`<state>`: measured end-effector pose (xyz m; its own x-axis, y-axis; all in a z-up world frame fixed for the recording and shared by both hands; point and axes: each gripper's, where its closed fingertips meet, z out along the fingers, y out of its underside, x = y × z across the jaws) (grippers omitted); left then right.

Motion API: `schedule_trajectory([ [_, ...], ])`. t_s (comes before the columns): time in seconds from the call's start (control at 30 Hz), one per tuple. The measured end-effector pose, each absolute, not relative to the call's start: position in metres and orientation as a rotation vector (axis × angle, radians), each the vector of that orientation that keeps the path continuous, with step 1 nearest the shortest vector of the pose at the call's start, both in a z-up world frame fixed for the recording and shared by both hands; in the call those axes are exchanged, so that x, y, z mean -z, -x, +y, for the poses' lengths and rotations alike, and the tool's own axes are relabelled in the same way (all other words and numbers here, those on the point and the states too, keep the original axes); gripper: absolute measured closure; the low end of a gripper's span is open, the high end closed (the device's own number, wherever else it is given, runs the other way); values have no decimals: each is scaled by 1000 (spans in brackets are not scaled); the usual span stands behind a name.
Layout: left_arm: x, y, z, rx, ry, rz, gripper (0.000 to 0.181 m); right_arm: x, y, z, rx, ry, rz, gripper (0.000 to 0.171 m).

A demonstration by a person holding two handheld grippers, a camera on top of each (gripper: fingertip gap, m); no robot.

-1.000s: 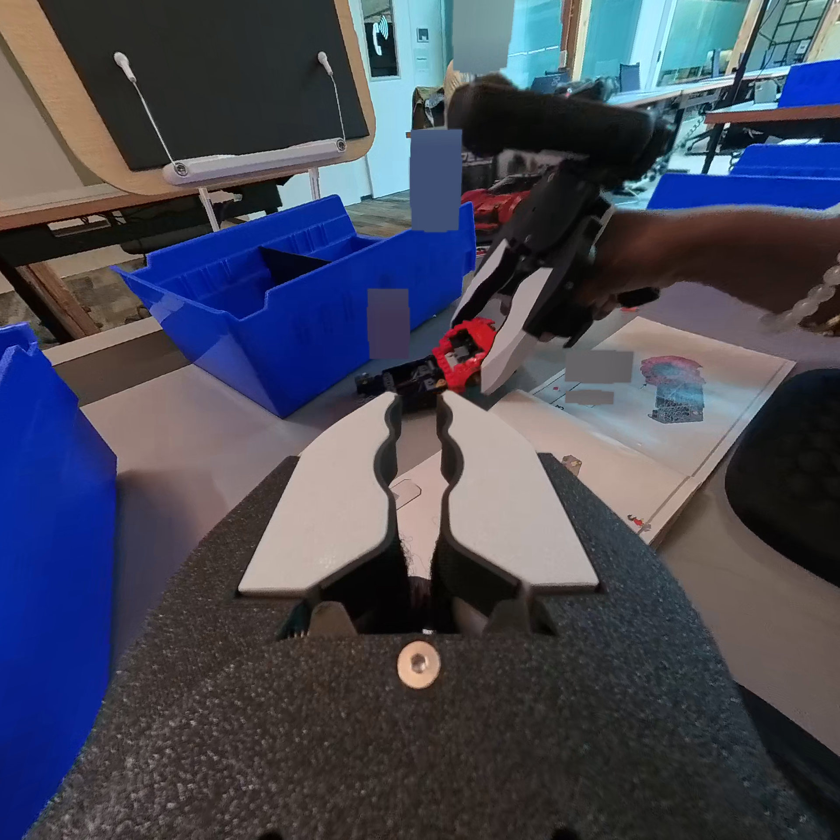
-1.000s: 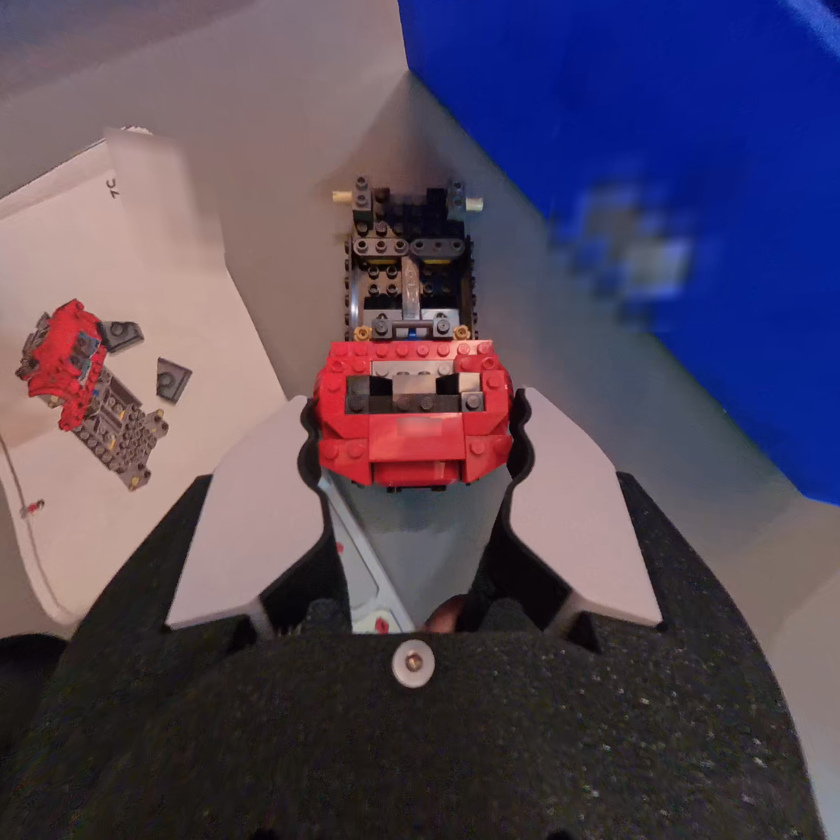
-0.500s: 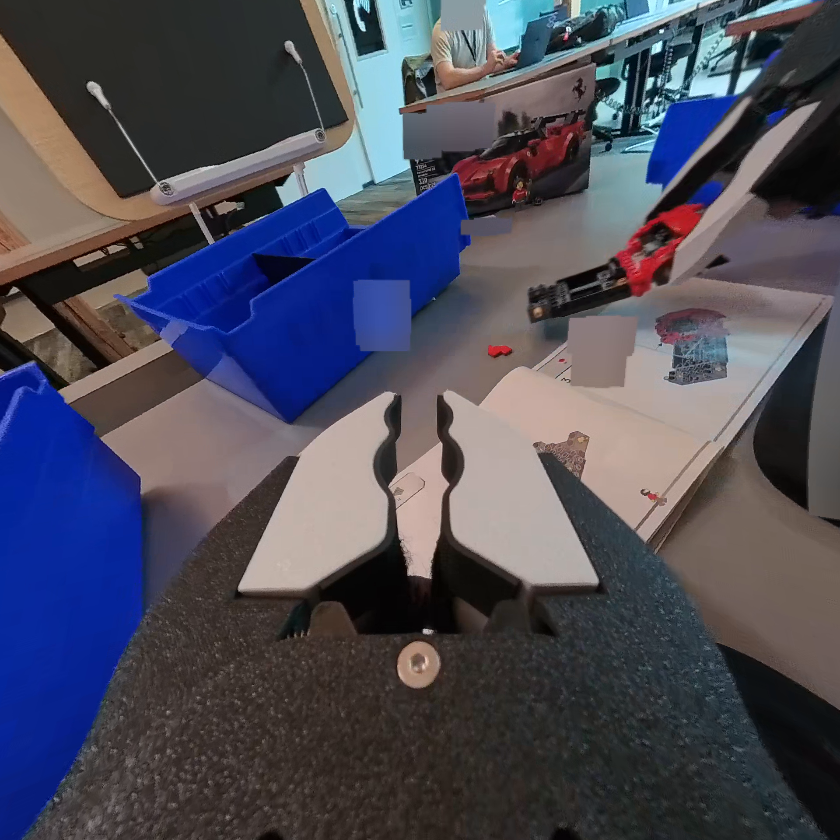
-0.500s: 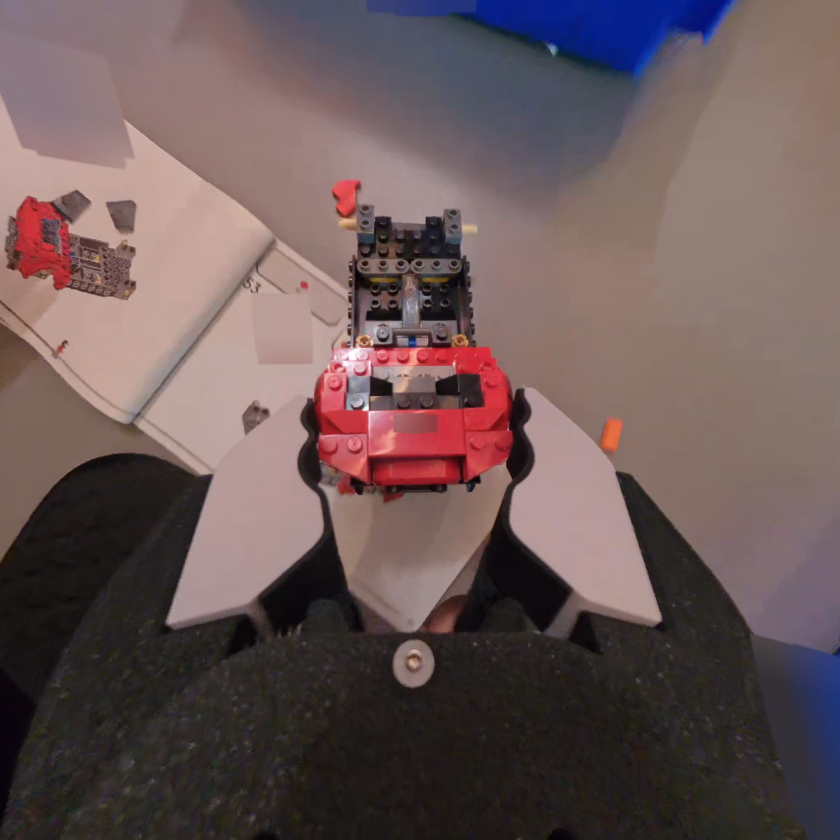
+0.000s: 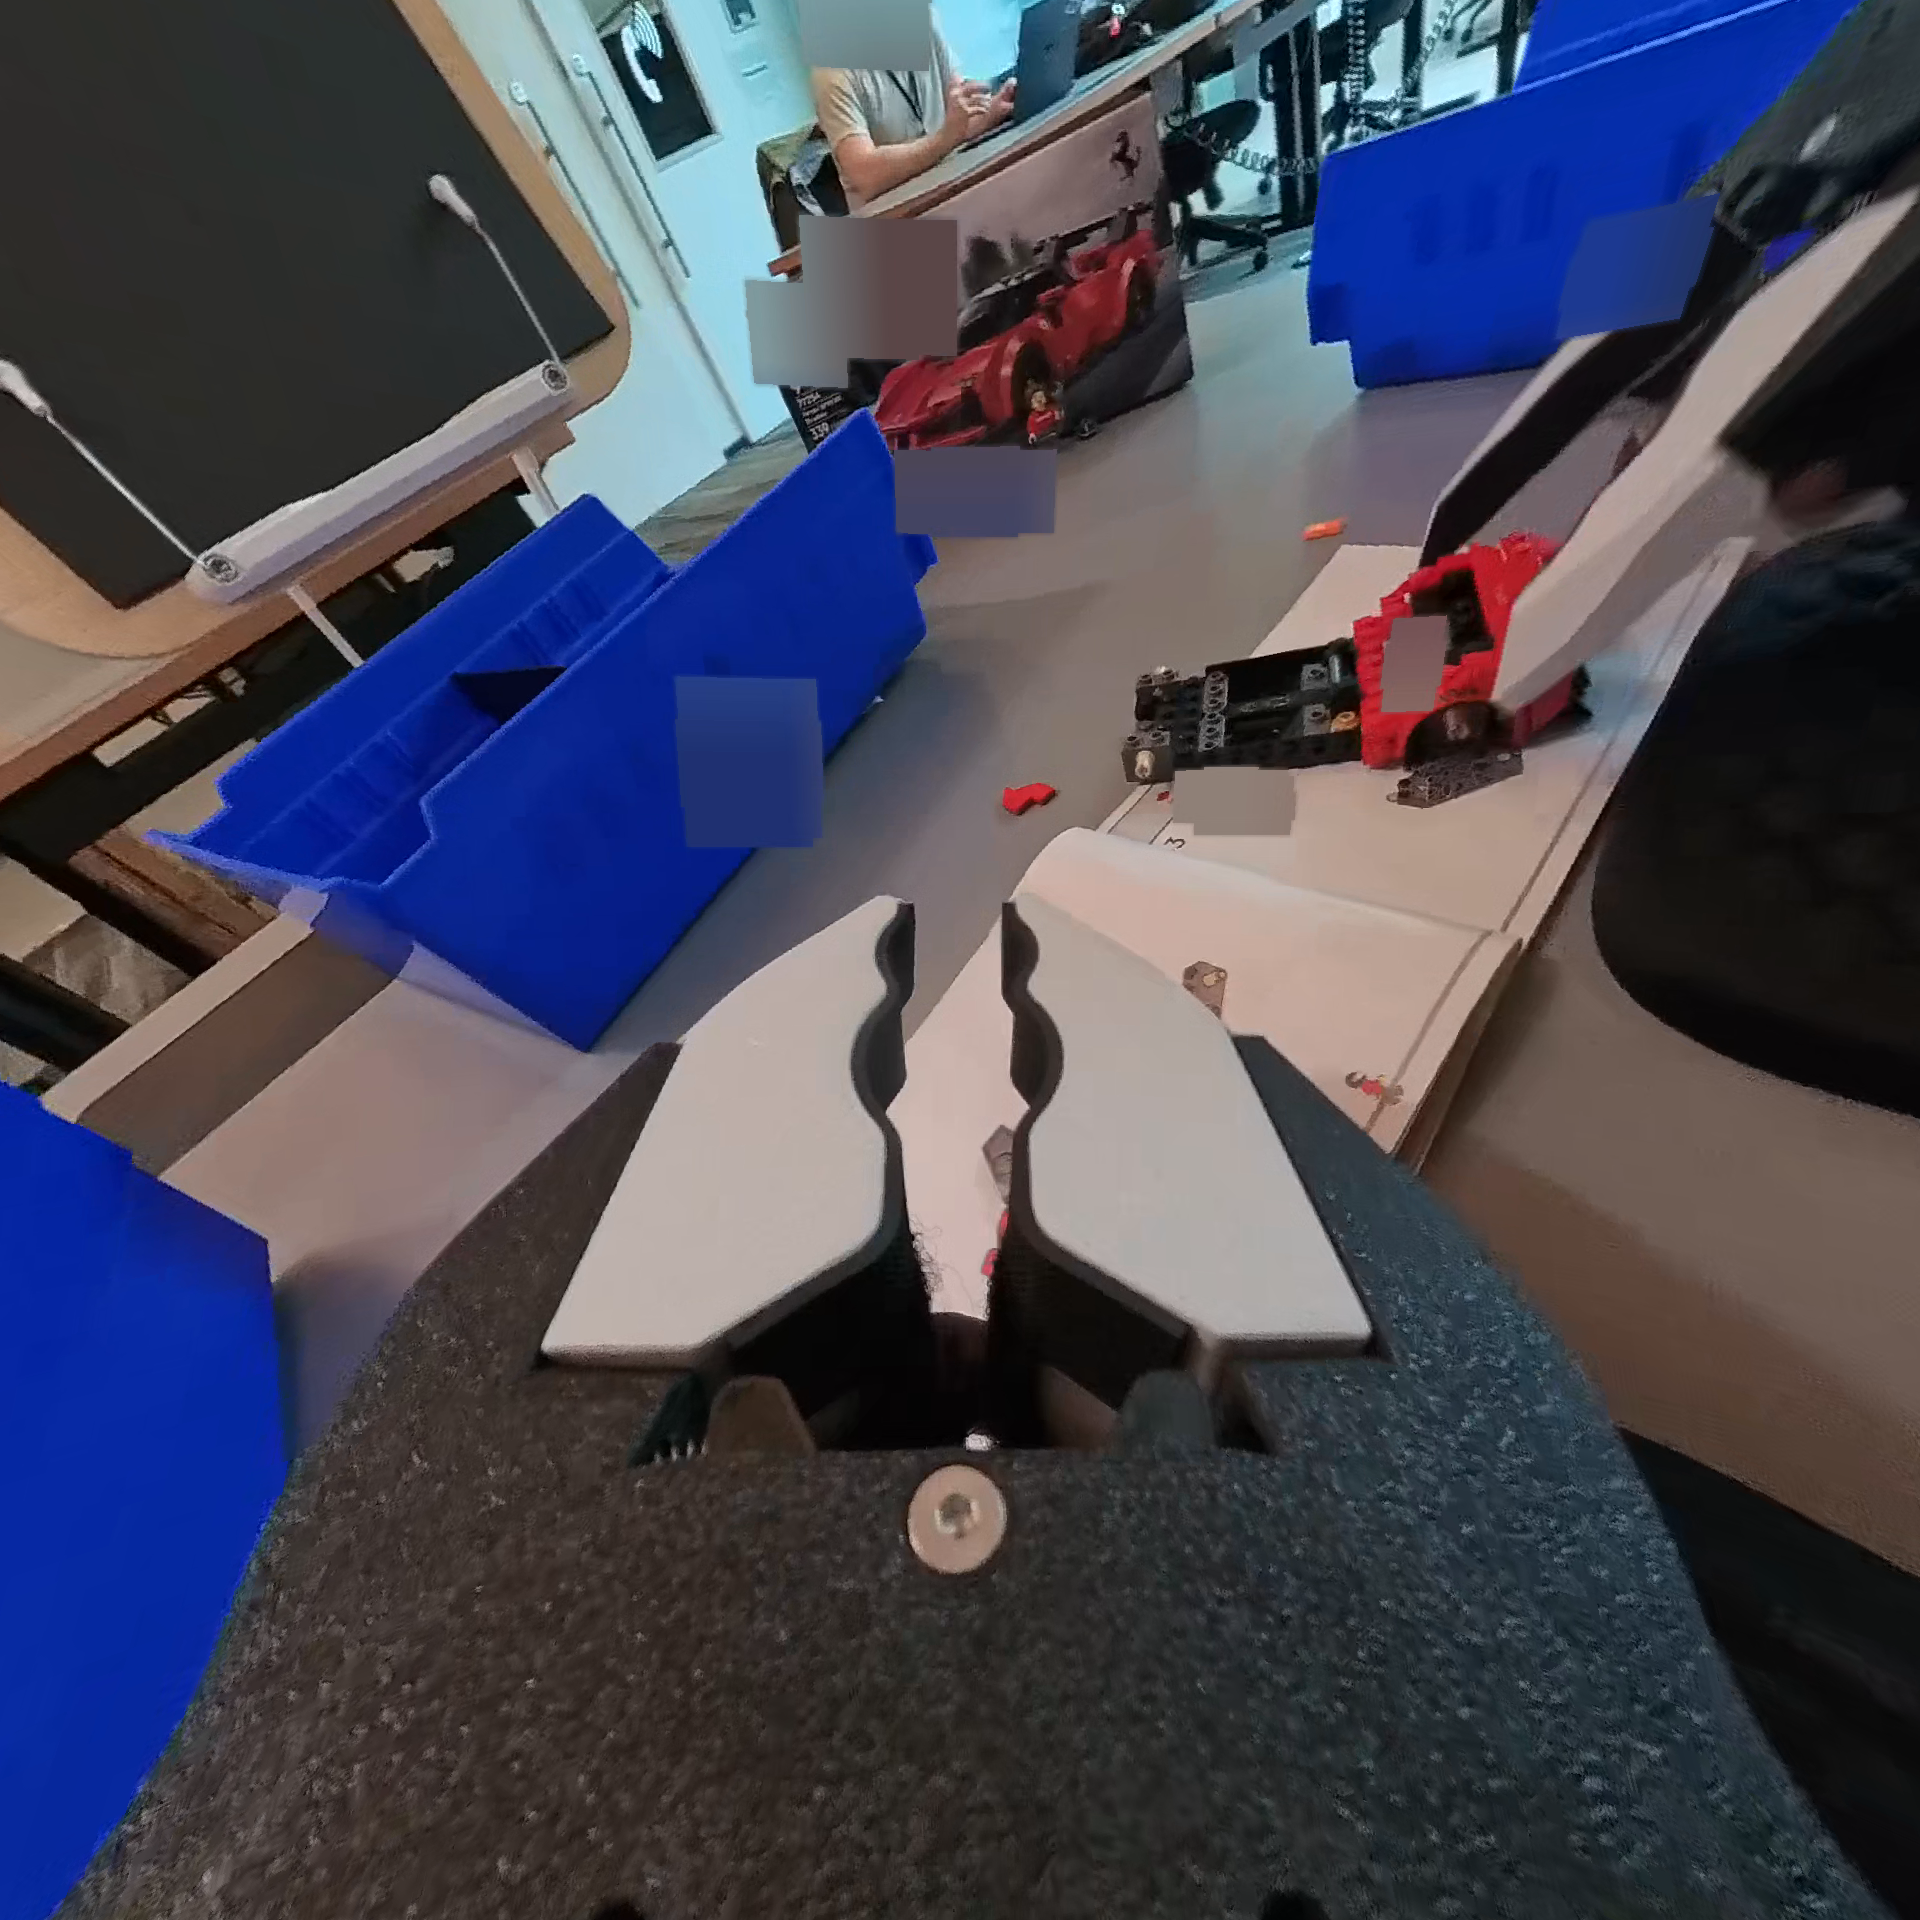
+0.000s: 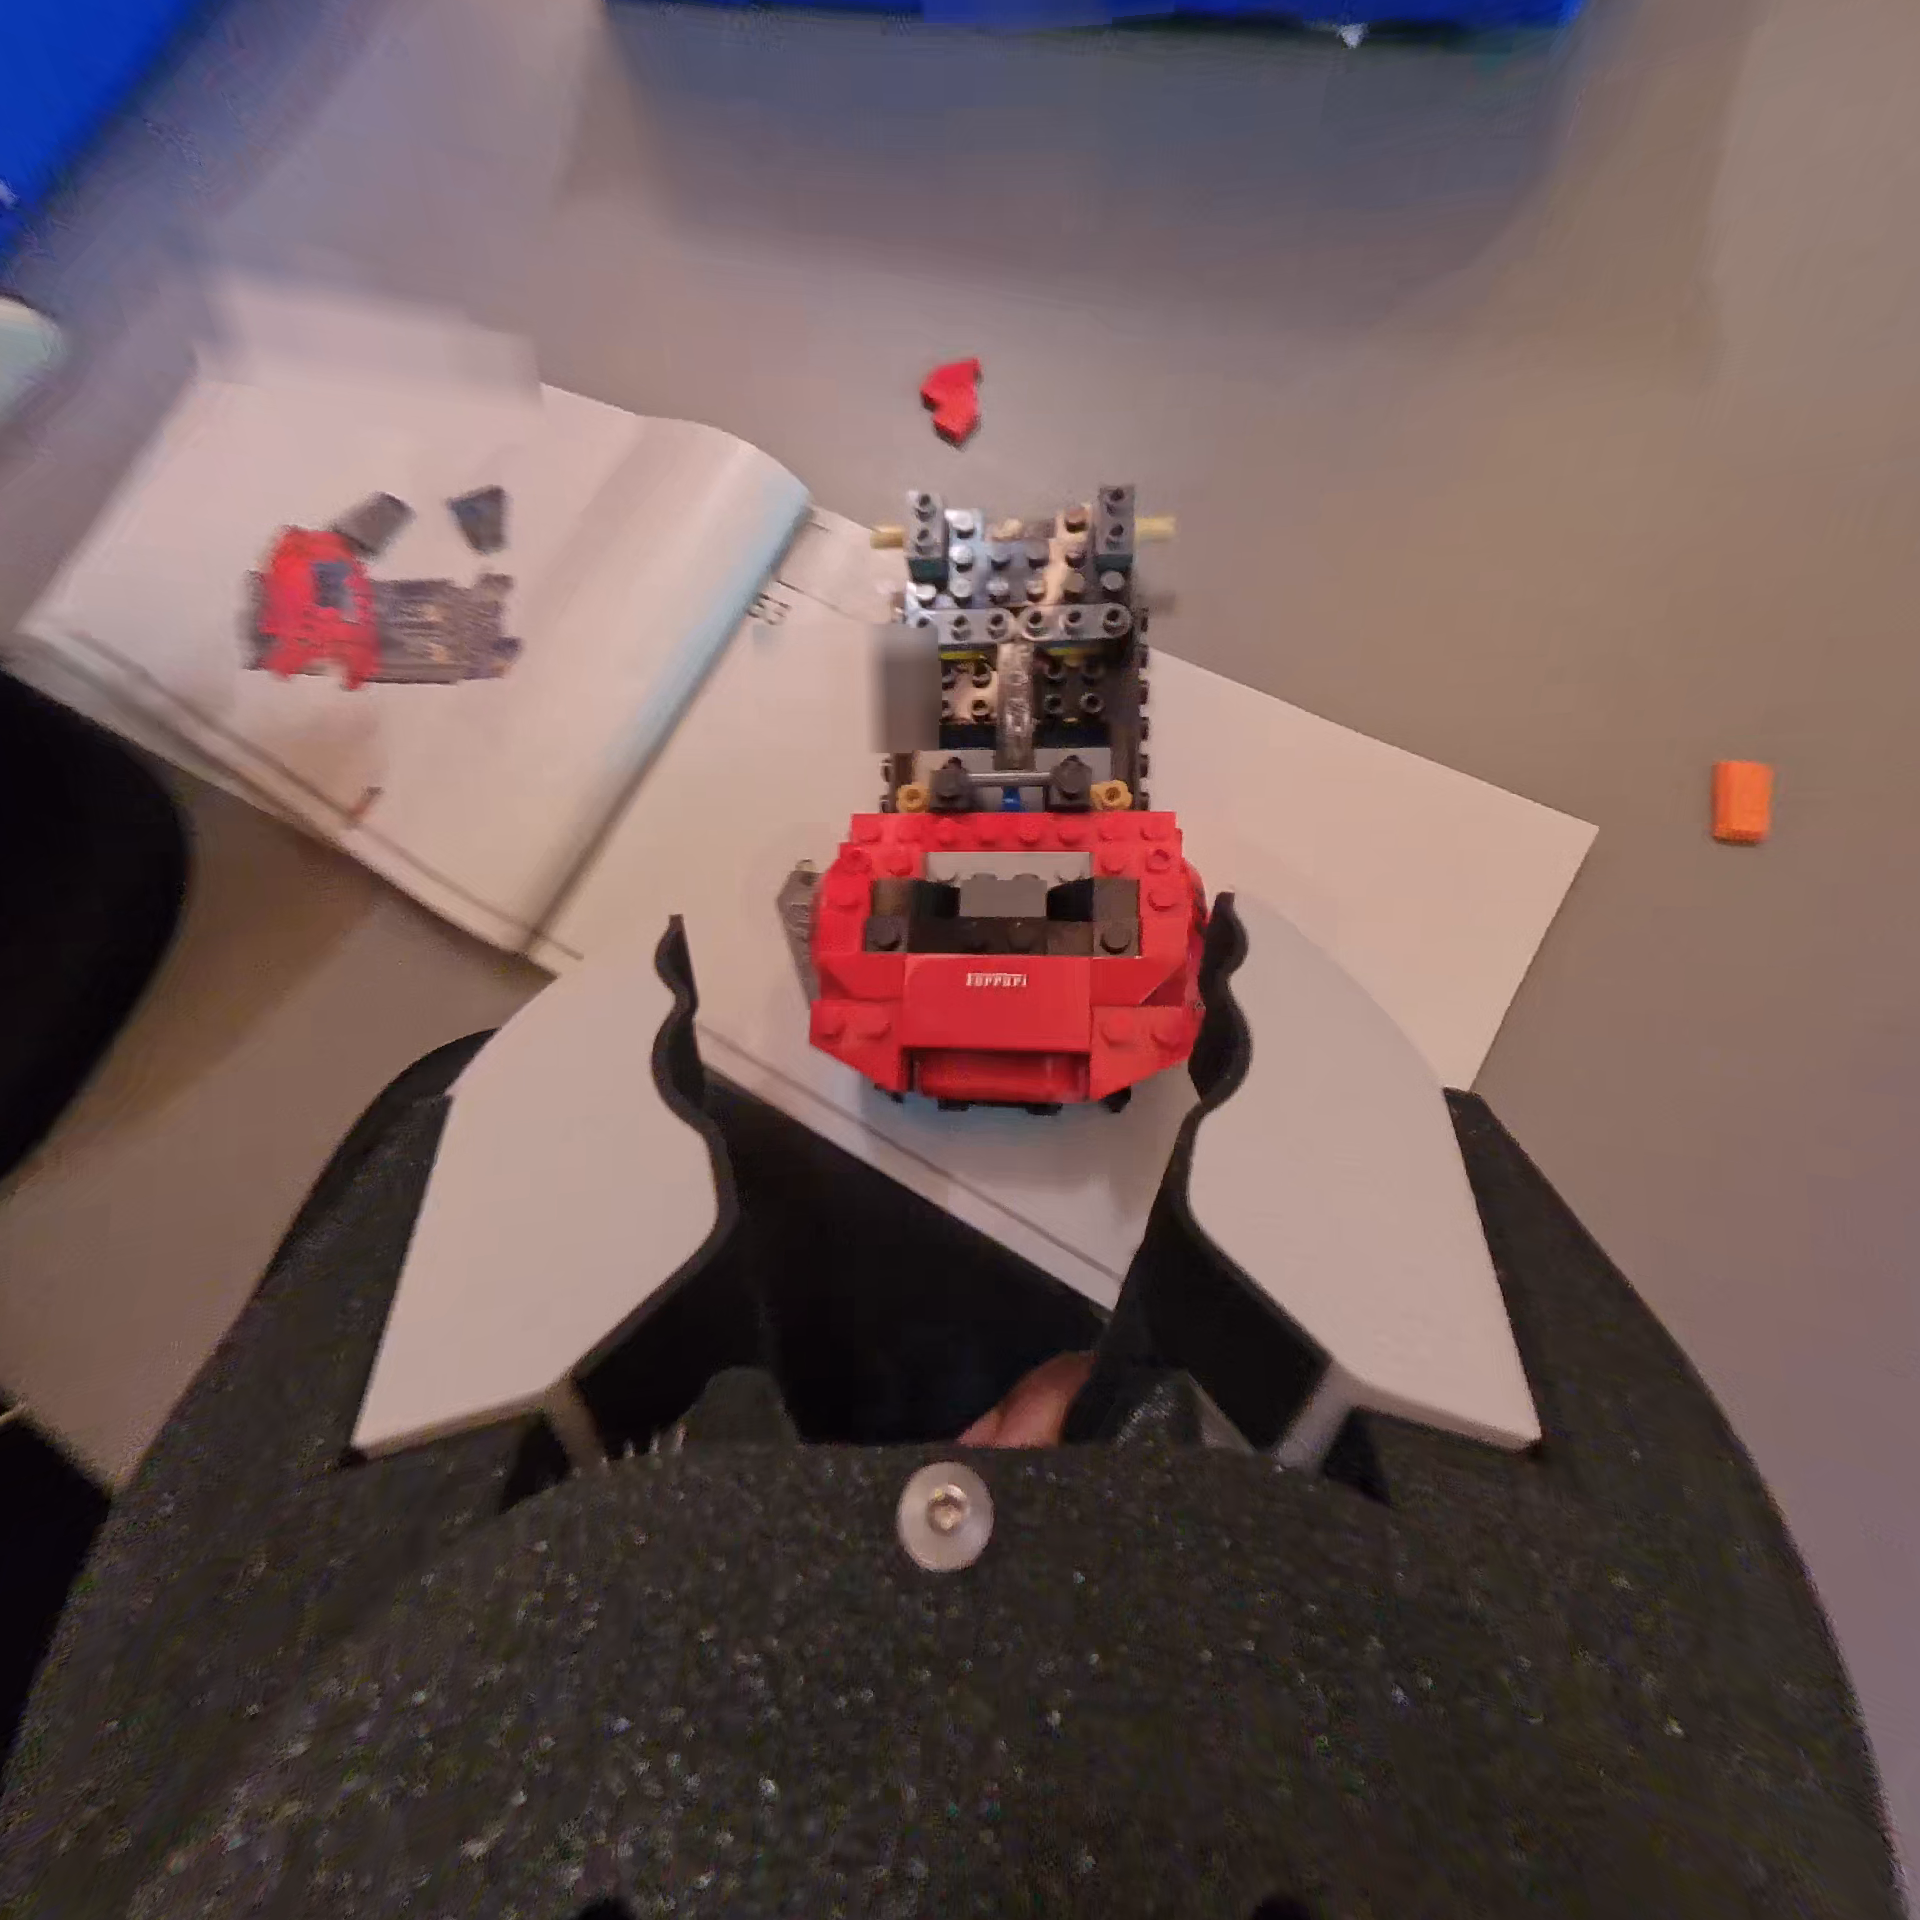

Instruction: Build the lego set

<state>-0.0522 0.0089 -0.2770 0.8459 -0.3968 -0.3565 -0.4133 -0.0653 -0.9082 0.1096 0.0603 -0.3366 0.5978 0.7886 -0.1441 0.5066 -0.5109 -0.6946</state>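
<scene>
Where the model sits: the half-built lego car with a red nose and a black studded chassis (image 6: 1003,935) lies flat on the open white paper instruction booklet (image 6: 1351,862), red end toward my right wrist camera.
Right fingers: the right gripper (image 6: 948,914) is spread wide and clamps nothing. 1 finger sits touching or just beside the car's red flank, and the other is well apart from the opposite side.
Left fingers: the left gripper (image 5: 956,914) is drawn almost together with only a narrow slit between the tips. Nothing is in it, and it hangs over the booklet's near edge.
Loose parts: 1 small red lego piece (image 6: 954,397) lies on the grey table (image 6: 1351,416) beyond the chassis, and 1 orange lego piece (image 6: 1740,800) lies off to the side. A small dark grey piece (image 6: 795,914) sits just beside the red nose.
Bins: a blue plastic parts bin (image 5: 582,810) stands near the left gripper.
Step, as I judge it: setting the car down so the next part can be fetched.
Doing it well: I'd keep the right fingers spread and shift a touch away from the red flank first, then back out along the fingers — any sideways drag could spin the car on the slick page.
Watch for: the grey piece by the nose — easy to knock off the page.
Next, probably: bring the left gripper to whichever piece the printed step calls for. I can't tell which from here.
</scene>
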Motion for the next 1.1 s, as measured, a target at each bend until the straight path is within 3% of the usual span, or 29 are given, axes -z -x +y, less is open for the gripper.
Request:
schedule_trajectory([
  [0.23, 276, 41, 1, 71, 1671, 688, 168, 332, -149, 52, -972, 2226, -1104, 86],
  [0.33, 291, 4, -20, 333, 1758, 887, 168, 337, -143, 42, -1047, 2201, -1169, 87],
  [0.5, 282, -21, -28, 391, 1733, 955, 167, 335, -121, 5, -1132, 2150, -1329, 93],
  [0.8, 253, 68, -9, 154, 1714, 534, 167, 332, -107, -11, -1287, 2065, -1397, 94],
  [1.03, 263, 101, -2, 94, 1705, 311, 168, 286, -110, 22, -1322, 1818, -1284, 126],
  [1.1, 264, 98, 0, 94, 1702, 343, 167, 276, -96, 32, -1273, 1685, -1246, 116],
])
